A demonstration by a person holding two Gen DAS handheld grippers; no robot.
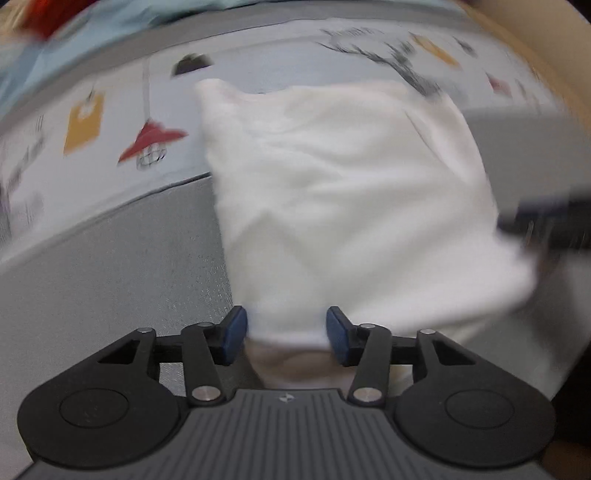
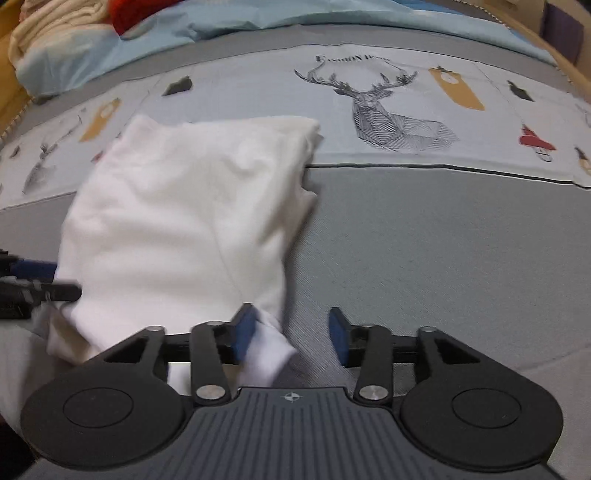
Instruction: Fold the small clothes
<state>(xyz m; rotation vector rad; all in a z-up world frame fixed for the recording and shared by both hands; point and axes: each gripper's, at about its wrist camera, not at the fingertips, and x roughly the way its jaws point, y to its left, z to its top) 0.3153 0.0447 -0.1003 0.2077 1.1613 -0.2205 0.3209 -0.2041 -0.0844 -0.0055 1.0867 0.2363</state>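
Note:
A small white garment (image 1: 343, 192) lies partly folded on the grey bed cover (image 1: 110, 266). My left gripper (image 1: 287, 334) is open, its blue pads either side of the garment's near edge. In the right wrist view the garment (image 2: 184, 214) lies to the left, and its near right corner sits by the left pad of my right gripper (image 2: 291, 334), which is open over the grey cover (image 2: 424, 251). The left gripper's tip (image 2: 40, 280) shows at the far left edge. The right gripper (image 1: 546, 221) shows blurred at the right edge of the left wrist view.
A printed panel with a deer head (image 2: 384, 107), lamps and tags runs across the cover behind the garment. A light blue blanket (image 2: 258, 18), a cream cloth (image 2: 55, 22) and a red item (image 2: 136, 11) are piled at the far side. A wooden bed edge (image 1: 554, 55) is at right.

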